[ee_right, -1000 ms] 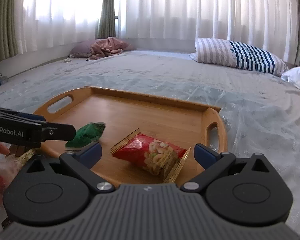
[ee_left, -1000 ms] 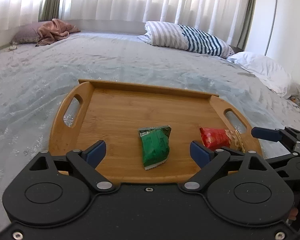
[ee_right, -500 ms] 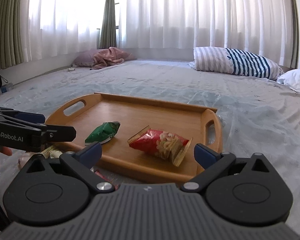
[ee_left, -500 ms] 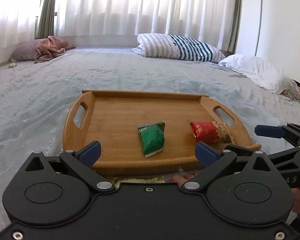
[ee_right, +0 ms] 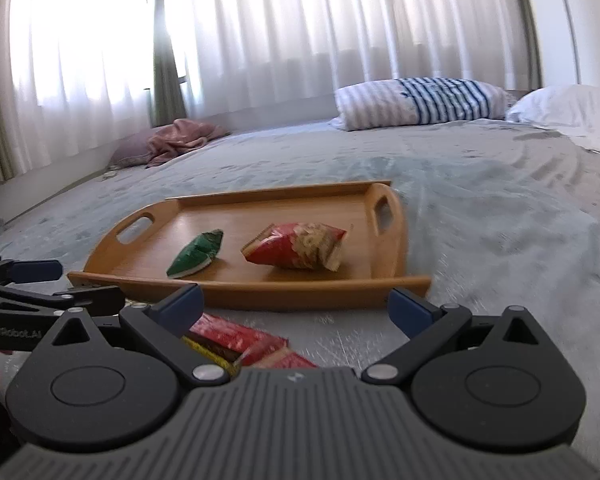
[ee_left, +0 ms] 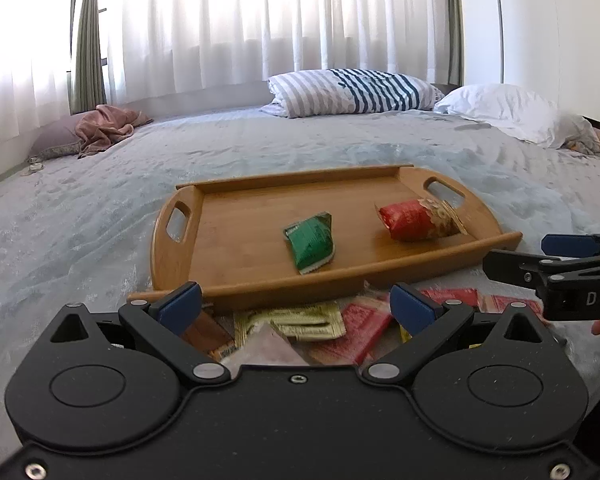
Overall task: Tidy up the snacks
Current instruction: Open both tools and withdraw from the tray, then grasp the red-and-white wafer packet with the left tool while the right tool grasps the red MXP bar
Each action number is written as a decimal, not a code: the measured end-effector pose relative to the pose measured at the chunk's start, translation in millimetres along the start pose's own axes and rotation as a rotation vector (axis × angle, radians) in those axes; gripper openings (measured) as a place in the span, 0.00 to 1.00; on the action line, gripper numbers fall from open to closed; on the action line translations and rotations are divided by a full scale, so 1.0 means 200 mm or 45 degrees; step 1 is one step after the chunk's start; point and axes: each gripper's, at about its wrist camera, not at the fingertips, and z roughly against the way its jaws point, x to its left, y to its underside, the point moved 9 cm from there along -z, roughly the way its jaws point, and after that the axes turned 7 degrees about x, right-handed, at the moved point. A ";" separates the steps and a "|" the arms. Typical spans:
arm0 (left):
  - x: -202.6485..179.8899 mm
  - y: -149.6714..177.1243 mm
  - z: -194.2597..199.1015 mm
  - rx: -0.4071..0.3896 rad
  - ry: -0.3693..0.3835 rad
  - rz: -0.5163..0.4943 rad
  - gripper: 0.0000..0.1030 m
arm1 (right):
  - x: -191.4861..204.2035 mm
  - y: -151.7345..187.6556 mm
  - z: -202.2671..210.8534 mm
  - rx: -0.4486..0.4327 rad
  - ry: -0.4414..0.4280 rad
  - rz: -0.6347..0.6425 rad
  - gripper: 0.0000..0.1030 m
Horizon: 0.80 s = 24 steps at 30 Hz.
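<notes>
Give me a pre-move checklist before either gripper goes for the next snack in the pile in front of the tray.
1. Left gripper open and holding nothing: ok.
2. Right gripper open and holding nothing: ok.
3. Loose snack pile on the bed, right under both grippers: ok.
4. Wooden tray has bare floor left: ok. Only the green packet and the red nut packet lie in it, apart from each other.
5. Clearance between grippers: not ok. They hang side by side over the same pile.
6. Which packet lies free on top of the pile: cannot tell, the gripper bodies hide most of it.
</notes>
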 end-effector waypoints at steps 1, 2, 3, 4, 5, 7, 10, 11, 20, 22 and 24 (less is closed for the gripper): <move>0.00 0.01 0.01 0.001 0.005 0.009 0.98 | 0.00 0.01 0.01 -0.006 0.013 -0.003 1.00; 0.00 0.02 0.01 0.002 0.010 0.016 0.98 | 0.00 0.03 0.02 -0.010 0.022 -0.006 1.00; 0.00 0.03 0.02 -0.002 0.014 0.023 0.98 | 0.00 0.04 0.03 -0.017 0.028 -0.015 1.00; 0.00 0.04 0.03 -0.009 0.017 0.028 0.98 | 0.01 0.06 0.04 -0.023 0.029 -0.026 1.00; 0.00 0.05 0.04 -0.015 0.019 0.034 0.98 | 0.01 0.06 0.05 -0.028 0.031 -0.036 1.00; 0.00 0.06 0.07 -0.032 0.017 0.044 0.98 | 0.01 0.08 0.08 -0.049 0.044 -0.052 1.00; 0.01 0.10 0.11 -0.070 -0.004 0.047 0.98 | 0.01 0.12 0.14 -0.091 0.110 -0.077 1.00; 0.01 0.11 0.12 -0.078 -0.015 0.048 0.98 | 0.00 0.14 0.16 -0.094 0.129 -0.090 1.00; 0.01 0.24 0.17 -0.046 -0.031 0.053 0.95 | 0.02 0.27 0.23 -0.070 0.203 -0.116 1.00; 0.02 0.25 0.18 -0.041 -0.030 0.088 0.81 | 0.03 0.29 0.23 -0.055 0.202 -0.116 1.00; 0.03 0.26 0.18 -0.038 -0.030 0.125 0.69 | 0.05 0.30 0.23 -0.039 0.193 -0.119 1.00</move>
